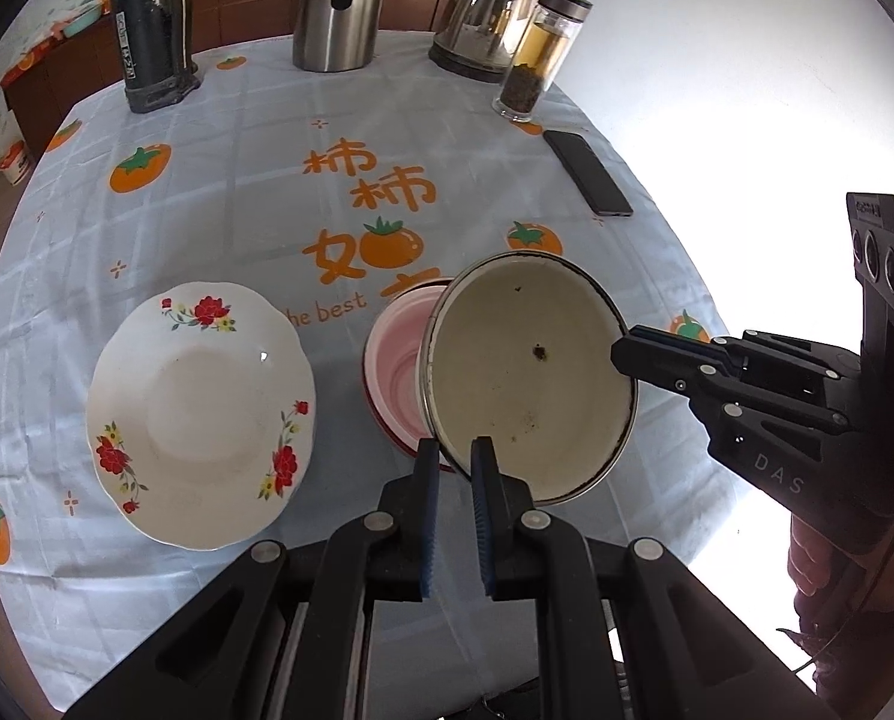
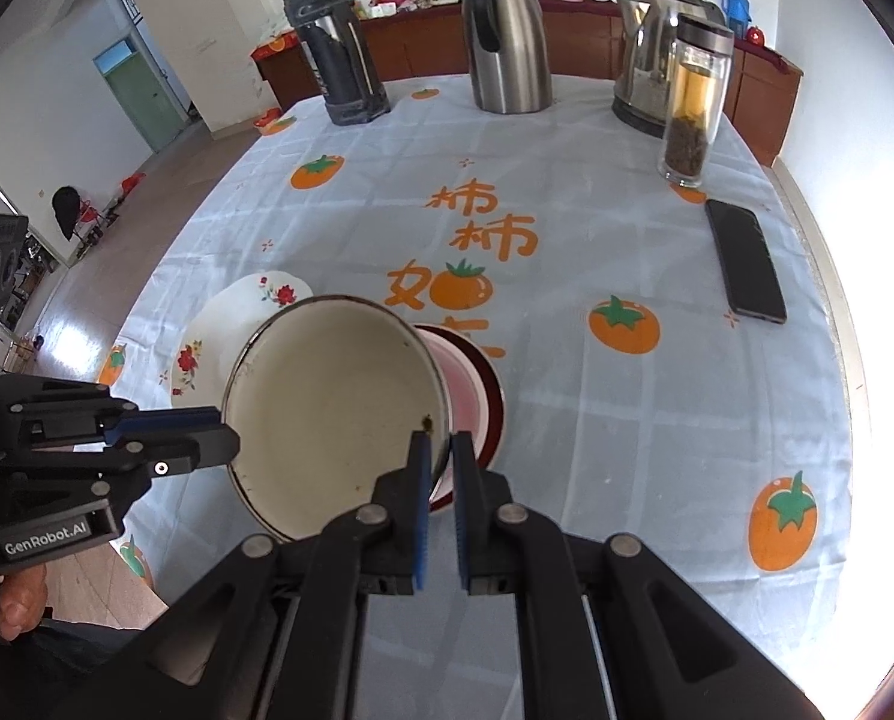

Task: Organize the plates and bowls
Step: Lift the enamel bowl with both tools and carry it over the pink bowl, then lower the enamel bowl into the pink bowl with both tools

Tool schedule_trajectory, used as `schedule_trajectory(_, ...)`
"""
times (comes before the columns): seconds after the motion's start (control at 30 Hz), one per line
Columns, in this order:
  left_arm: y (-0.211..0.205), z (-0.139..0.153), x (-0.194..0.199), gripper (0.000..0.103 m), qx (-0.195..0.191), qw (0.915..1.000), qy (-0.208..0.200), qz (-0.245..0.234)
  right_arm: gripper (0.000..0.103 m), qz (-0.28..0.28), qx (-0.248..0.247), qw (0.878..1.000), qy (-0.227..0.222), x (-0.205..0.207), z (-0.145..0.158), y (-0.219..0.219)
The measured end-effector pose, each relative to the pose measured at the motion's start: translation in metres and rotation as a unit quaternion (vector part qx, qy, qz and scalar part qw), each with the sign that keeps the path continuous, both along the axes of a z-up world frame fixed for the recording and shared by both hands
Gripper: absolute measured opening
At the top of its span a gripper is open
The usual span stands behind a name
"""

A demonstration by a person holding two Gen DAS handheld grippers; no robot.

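**A:** Start with the left wrist view. What are you holding?

**B:** Your left claw (image 1: 454,457) is nearly closed across the near rim of the enamel bowl (image 1: 531,378), one blue ribbed pad inside the rim and one outside. Your right claw (image 1: 621,357) comes in from the right and pinches the bowl's far-right rim. The bowl is tilted, raised partly over the pink bowl (image 1: 396,366), which sits just left of it on the table (image 1: 255,192). Left of the pink bowl, apart from it, lies the floral plate (image 1: 201,414).

**A:** And the right wrist view?

**B:** Your right claw (image 2: 441,450) is closed to a thin gap on the enamel bowl (image 2: 327,402) rim; the pink bowl (image 2: 471,402) peeks out behind it to the right. Your left claw (image 2: 231,441) meets the enamel bowl's left edge, and the floral plate (image 2: 249,312) shows beyond that.

**A:** What could go wrong?

**B:** Both grips are only on a thin, smooth rim, so I judge the bowl could pivot or slip if your hands move unevenly. Lowered off-centre, it could clip the pink bowl's lip and shove it.

**A:** Materials?

**B:** The enamel bowl is round, cream inside, speckled with dark chips and dark-edged. The pink bowl looks ridged in rings. The plate is glossy white, scalloped, with red flowers.
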State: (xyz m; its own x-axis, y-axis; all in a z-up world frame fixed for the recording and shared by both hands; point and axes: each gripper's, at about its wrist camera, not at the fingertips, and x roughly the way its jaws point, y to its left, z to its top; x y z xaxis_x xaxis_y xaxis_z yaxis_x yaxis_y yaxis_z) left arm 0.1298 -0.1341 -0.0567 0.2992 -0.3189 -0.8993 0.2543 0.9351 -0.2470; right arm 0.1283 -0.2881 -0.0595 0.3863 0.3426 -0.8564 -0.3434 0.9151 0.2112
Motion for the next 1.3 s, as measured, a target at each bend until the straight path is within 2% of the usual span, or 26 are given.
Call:
schedule_trajectory(0.77, 0.002, -0.027, 0.026, 0.012, 0.001, 0.9995, 0.032, 0.005, 0.007, 0.0, -0.013, 0.999, 0.034, 0.025, -0.033, 0.007)
schedule_trajectory(1.3, 0.0, -0.036, 0.033, 0.012, 0.0, 0.999, 0.045, 0.006, 0.007, -0.001, -0.021, 0.999, 0.044, 0.032, -0.044, 0.007)
